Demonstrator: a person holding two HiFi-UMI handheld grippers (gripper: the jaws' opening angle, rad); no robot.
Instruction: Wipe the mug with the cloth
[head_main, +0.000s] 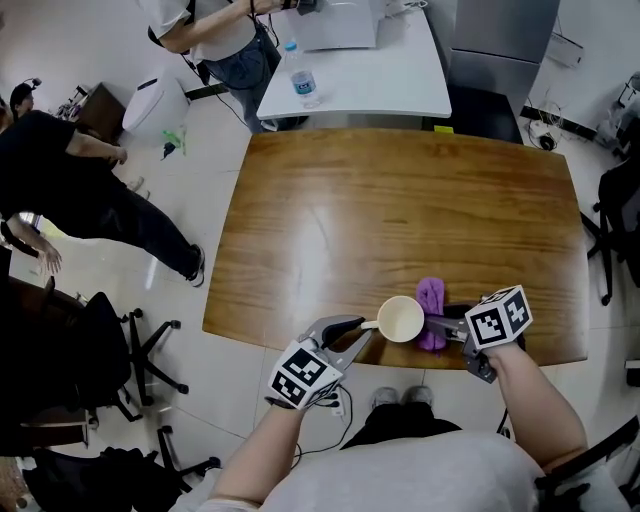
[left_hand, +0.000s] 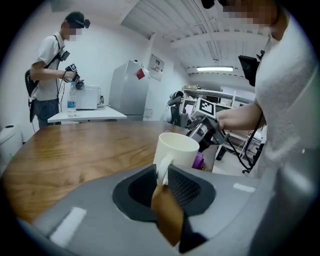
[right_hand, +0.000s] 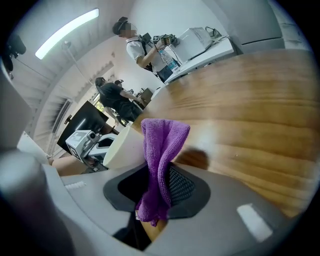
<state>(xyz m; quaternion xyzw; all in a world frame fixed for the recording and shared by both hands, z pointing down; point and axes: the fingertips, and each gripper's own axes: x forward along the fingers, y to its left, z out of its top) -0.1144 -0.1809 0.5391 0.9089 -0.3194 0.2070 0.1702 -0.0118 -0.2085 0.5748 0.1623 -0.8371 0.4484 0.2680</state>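
Note:
A cream mug (head_main: 400, 319) is held just above the near edge of the wooden table (head_main: 400, 210), mouth up. My left gripper (head_main: 362, 328) is shut on the mug's handle (left_hand: 162, 169); the mug (left_hand: 175, 150) stands upright beyond its jaws. My right gripper (head_main: 447, 325) is shut on a purple cloth (head_main: 432, 312), which hangs against the mug's right side. In the right gripper view the cloth (right_hand: 160, 160) stands up between the jaws, with the mug (right_hand: 125, 147) just left of it.
A white table (head_main: 370, 75) with a water bottle (head_main: 303, 80) stands beyond the wooden one. One person (head_main: 215, 30) stands at the back and another (head_main: 80, 190) bends over on the left. Office chairs (head_main: 110, 350) sit near the table's left and right (head_main: 615, 220).

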